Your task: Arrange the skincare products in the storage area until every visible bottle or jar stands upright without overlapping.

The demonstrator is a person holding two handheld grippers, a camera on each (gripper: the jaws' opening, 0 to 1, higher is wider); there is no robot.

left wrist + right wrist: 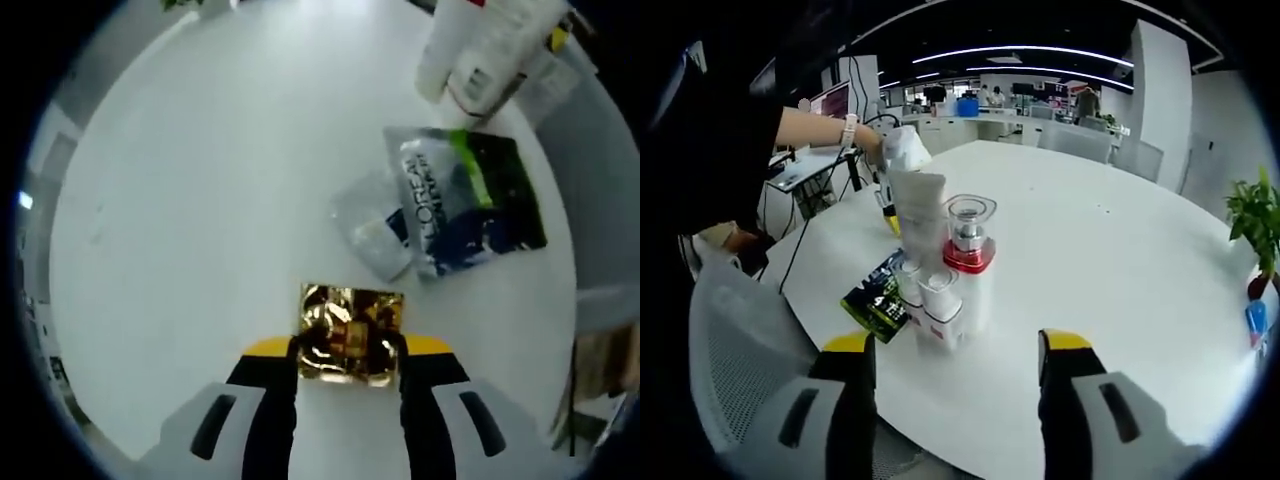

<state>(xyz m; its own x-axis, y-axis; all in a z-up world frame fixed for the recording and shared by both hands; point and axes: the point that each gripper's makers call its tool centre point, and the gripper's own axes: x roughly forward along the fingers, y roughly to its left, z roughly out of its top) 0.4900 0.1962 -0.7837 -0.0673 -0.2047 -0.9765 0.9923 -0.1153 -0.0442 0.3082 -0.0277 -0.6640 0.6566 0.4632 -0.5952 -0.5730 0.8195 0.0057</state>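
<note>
The left tool [348, 352] clamps a gold foil sachet [349, 335] flat on the worktop [200, 250]; upright white tubes [935, 295] stand ahead of the wide right tool [958, 365].

Three sachets [470, 195], perhaps four bottles [940, 290].

Left gripper [347, 352] jaws clamp gold foil sachet [350, 334] over white table [200, 220]; L'Oreal sachet [470, 200] beyond.
</note>
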